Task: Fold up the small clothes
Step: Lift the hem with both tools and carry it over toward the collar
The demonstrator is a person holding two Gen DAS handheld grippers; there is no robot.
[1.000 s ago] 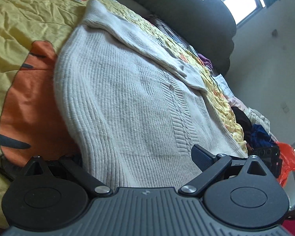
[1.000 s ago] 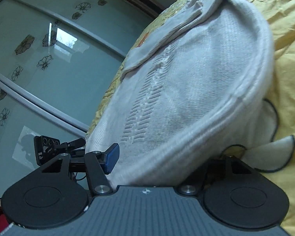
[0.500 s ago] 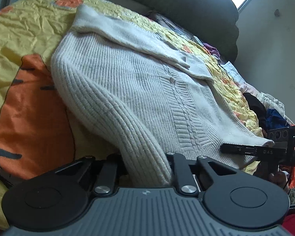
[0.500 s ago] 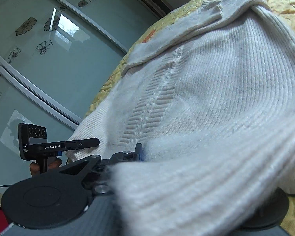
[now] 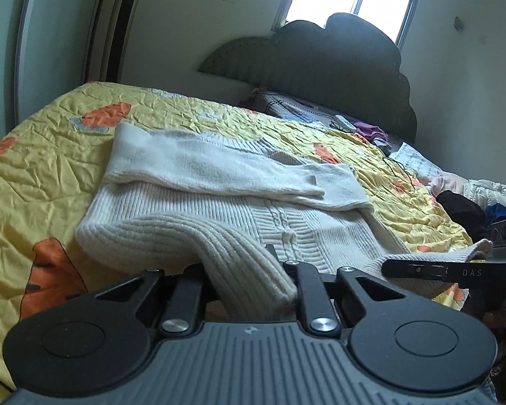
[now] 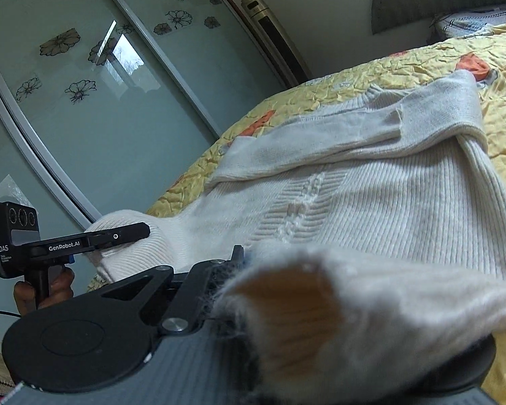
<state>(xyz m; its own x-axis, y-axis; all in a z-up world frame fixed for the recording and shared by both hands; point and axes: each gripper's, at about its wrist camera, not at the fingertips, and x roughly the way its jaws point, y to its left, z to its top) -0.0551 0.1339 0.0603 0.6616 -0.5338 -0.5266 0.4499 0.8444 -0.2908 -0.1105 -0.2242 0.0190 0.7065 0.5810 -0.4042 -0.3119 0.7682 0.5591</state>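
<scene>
A cream ribbed knit sweater (image 5: 239, 209) lies on the yellow quilt (image 5: 50, 168), its sleeves folded across the far part. My left gripper (image 5: 249, 270) is shut on the near-left corner of the hem, which bunches up between the fingers and hides their tips. The right gripper (image 5: 388, 265) shows at the right, pinching the other hem corner. In the right wrist view the sweater (image 6: 371, 202) fills the middle. My right gripper (image 6: 253, 260) is shut on its near edge, and fuzzy fabric covers the right finger. The left gripper (image 6: 141, 231) holds the far-left corner, raised off the bed.
A dark padded headboard (image 5: 320, 60) and a pillow (image 5: 293, 108) stand at the bed's far end. Loose clothes (image 5: 472, 199) pile up at the right edge. Glass sliding doors (image 6: 84, 101) and a tall standing air conditioner (image 5: 124, 23) line the left wall.
Both grippers went from open around the hem to shut on it. They have lifted the near edge off the quilt, and both views now look further across the bed.
</scene>
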